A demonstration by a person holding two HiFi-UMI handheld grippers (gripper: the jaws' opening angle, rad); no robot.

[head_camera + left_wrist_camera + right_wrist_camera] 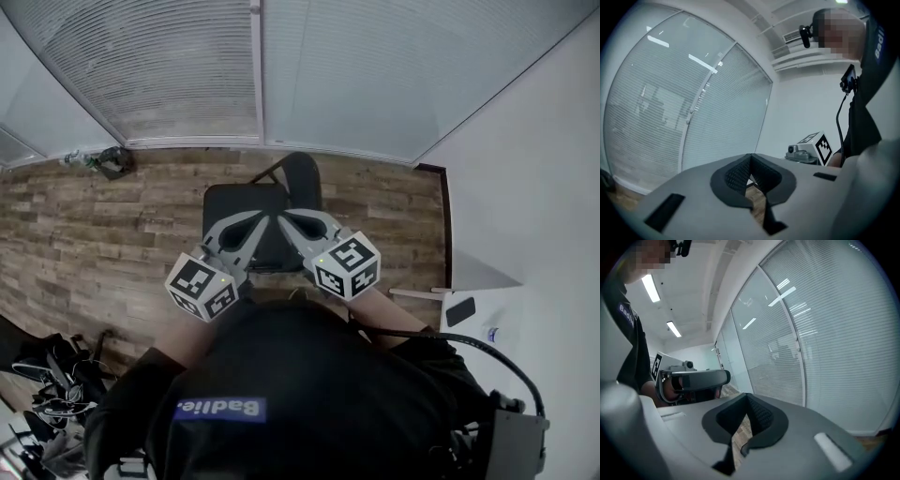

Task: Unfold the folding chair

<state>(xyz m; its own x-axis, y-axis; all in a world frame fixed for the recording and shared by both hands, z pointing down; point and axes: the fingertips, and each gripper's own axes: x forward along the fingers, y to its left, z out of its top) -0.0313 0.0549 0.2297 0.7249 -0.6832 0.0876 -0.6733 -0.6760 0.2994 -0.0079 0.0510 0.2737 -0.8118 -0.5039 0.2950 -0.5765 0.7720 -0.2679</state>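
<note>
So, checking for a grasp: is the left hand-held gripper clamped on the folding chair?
No, the left hand-held gripper has its jaws shut against each other, with nothing between them.

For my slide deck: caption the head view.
Left gripper and right gripper, both shut and empty, over the unfolded black chair.

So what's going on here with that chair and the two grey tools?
A person holds a clamp-like tool in each hand above a black folding chair, which seems to stand open on the wooden floor by the window blinds. The left gripper and the right gripper are both shut and hold nothing.
</note>
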